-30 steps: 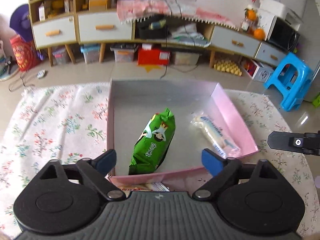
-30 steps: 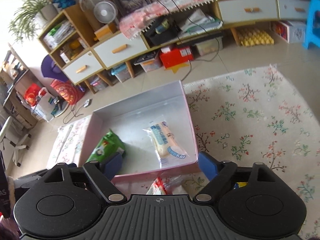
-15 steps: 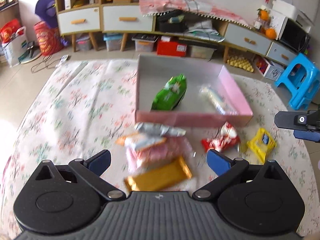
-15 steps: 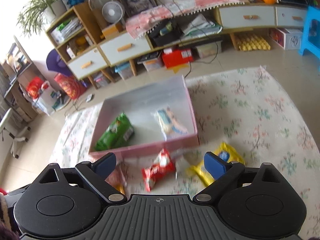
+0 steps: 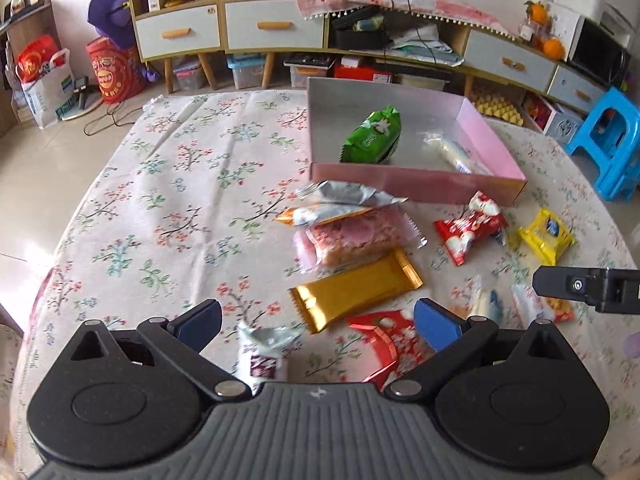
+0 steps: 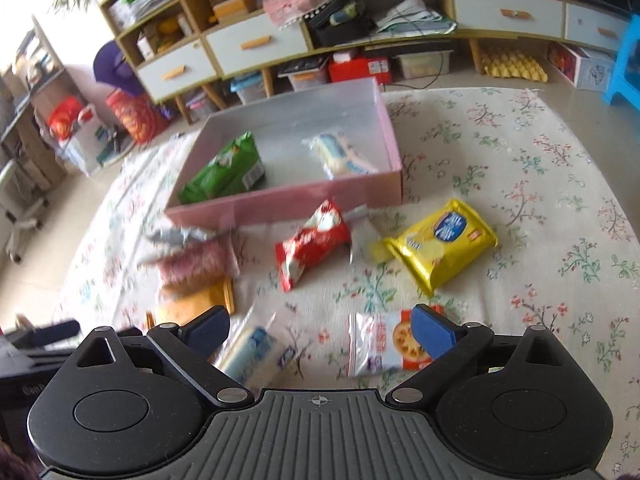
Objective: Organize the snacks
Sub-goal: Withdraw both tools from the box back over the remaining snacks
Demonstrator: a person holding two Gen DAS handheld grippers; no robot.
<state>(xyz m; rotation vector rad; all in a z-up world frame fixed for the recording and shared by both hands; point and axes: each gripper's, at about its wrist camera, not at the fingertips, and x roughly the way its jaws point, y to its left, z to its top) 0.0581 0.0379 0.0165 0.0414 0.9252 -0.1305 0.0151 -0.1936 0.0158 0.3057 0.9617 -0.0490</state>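
Note:
A pink box [image 5: 416, 186] [image 6: 280, 204] on the floral cloth holds a green packet [image 5: 372, 136] [image 6: 224, 174] and a white-blue packet [image 5: 452, 152] [image 6: 342, 156]. In front of it lie loose snacks: silver [image 5: 348, 194], pink [image 5: 352, 240], a gold bar [image 5: 356, 288], a red packet [image 5: 468, 228] [image 6: 312, 244] and a yellow packet [image 5: 546, 234] [image 6: 440, 240]. My left gripper [image 5: 316, 322] hangs open over a red wrapper [image 5: 384, 340] and a small silver packet [image 5: 262, 348]. My right gripper [image 6: 319, 325] is opening, nothing between its jaws, above a white-orange packet [image 6: 384, 344].
The floral tablecloth [image 5: 160, 200] covers a rounded table whose edge drops off at left and right. Beyond it stand wooden cabinets [image 5: 240, 28] with drawers, floor clutter, and a blue stool [image 5: 608, 140] at the right. A finger of the right gripper [image 5: 588, 286] shows in the left wrist view.
Both grippers have pulled back from over the pink box toward the near side of the table. The loose snacks in front of the box have come into view. Both jaws spread wider.

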